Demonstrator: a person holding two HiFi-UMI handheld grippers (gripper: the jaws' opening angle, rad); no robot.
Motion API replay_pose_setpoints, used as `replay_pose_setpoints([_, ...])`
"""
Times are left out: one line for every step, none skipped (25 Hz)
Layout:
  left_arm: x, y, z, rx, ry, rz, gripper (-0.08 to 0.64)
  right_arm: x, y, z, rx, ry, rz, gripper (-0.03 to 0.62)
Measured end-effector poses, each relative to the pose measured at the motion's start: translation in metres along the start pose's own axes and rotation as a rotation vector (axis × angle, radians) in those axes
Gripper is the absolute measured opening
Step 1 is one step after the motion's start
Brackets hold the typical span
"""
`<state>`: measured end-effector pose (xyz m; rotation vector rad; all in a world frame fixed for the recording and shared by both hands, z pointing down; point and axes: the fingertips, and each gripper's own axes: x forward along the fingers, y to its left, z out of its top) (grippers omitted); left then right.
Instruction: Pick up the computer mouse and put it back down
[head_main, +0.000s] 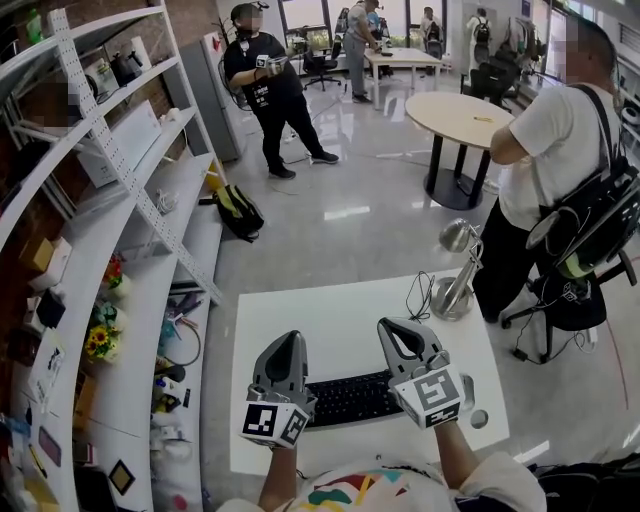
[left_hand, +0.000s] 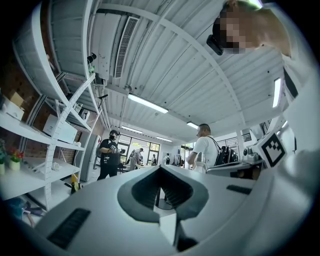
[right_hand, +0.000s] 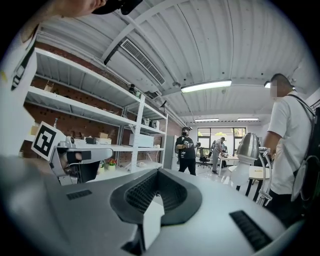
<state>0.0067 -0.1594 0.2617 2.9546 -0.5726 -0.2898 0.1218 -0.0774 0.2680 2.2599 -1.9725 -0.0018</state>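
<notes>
In the head view my two grippers hang side by side over a black keyboard (head_main: 350, 398) on the white table (head_main: 330, 320), both pointing away and about level. The left gripper (head_main: 283, 340) has its jaws together with nothing between them, its tip (left_hand: 161, 167) aimed into the room. The right gripper (head_main: 395, 328) is also shut and empty, as its own view shows (right_hand: 158, 170). A grey rounded shape, likely the computer mouse (head_main: 468, 392), peeks out just right of the right gripper's marker cube and is mostly hidden. Neither gripper touches it.
A silver desk lamp (head_main: 455, 270) and a thin cable (head_main: 420, 295) sit at the table's far right corner. White shelving (head_main: 130, 230) runs along the left. A person with a backpack (head_main: 560, 200) stands close on the right; a round table (head_main: 460, 115) and other people are farther off.
</notes>
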Motion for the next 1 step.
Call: replay_pose_setpoints([0.0000, -0.0003, -0.0017, -0.002, 0.003, -0.003, 0.044, -0.0004, 0.0008, -0.0017, -0.003, 0.001, 0.004, 0.014])
